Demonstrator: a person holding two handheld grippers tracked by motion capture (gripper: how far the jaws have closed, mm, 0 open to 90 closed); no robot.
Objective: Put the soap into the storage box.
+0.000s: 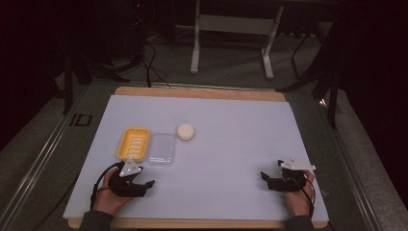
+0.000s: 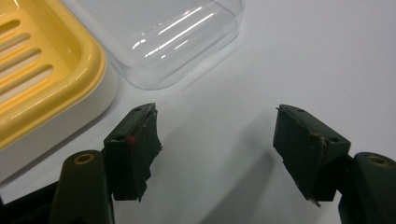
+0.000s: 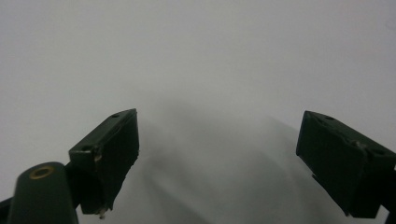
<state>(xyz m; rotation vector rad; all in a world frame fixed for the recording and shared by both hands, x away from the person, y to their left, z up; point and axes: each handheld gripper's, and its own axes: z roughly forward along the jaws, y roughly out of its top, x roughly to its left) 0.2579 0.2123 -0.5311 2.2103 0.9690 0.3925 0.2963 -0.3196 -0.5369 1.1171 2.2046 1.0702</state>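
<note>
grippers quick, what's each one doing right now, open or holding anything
Left tool: open, nothing between its jaws, beside the yellow soap dish.
Right tool: open, holding nothing.

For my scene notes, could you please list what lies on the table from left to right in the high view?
Left gripper → yellow soap dish → clear plastic lid → round white soap → right gripper.
</note>
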